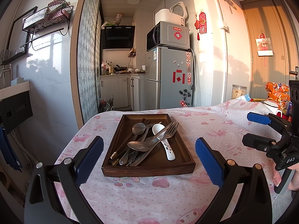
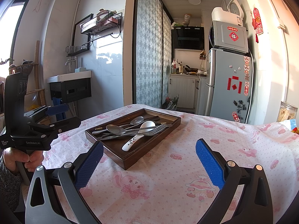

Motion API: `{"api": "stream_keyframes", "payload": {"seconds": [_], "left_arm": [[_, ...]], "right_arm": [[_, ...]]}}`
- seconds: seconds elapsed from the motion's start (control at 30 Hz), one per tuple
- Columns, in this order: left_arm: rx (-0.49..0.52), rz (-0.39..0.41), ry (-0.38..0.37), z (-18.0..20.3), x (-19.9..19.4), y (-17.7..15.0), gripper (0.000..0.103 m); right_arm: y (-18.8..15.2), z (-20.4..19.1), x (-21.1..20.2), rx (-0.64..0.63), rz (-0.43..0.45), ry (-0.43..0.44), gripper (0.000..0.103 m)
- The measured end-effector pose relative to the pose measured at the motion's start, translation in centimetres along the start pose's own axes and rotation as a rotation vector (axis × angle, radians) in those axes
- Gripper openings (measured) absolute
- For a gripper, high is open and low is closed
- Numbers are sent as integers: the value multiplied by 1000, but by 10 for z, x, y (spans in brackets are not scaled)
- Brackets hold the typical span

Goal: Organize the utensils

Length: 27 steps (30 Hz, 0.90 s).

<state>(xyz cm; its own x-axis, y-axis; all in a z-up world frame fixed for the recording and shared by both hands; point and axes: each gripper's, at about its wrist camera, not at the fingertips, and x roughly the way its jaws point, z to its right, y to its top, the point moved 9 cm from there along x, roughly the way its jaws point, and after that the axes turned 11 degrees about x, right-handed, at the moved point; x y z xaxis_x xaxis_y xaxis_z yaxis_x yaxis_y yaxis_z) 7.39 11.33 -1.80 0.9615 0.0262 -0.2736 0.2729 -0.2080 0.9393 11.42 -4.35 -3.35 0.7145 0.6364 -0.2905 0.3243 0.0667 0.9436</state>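
Sunlit kitchen walls and a grey fridge stood behind the surface [image 1: 214, 130], draped in a pink rabbit-print cloth, where a dark wooden tray [image 1: 183, 149] just ahead of the left hand-held gripper [image 1: 149, 160] held the utensils [image 1: 147, 140] in a crossed heap: metal spoons, a fork, chopsticks and a white ceramic spoon. Both the left and the right hand-held gripper [image 2: 149, 162] hung with fingers wide apart and empty, so the heap fitted either sorting still to come or utensils already gathered in; any pick would call for lifting the topmost fork or spoon cleanly. Readable writing was sparse: "GenRobot.AI" on the left tool's body, "UAS" on the right's, dark characters on the ceramic spoon's handle.
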Motion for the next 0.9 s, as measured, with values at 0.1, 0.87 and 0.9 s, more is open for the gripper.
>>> {"api": "stream_keyframes", "payload": {"seconds": [0.1, 0.87, 0.9], "left_arm": [[0, 0, 0, 0, -1, 0, 100], [0, 0, 0, 0, -3, 0, 100], [0, 0, 0, 0, -3, 0, 100]], "right_arm": [[0, 0, 0, 0, 0, 0, 100], [0, 0, 0, 0, 0, 0, 100], [0, 0, 0, 0, 0, 0, 100]]}}
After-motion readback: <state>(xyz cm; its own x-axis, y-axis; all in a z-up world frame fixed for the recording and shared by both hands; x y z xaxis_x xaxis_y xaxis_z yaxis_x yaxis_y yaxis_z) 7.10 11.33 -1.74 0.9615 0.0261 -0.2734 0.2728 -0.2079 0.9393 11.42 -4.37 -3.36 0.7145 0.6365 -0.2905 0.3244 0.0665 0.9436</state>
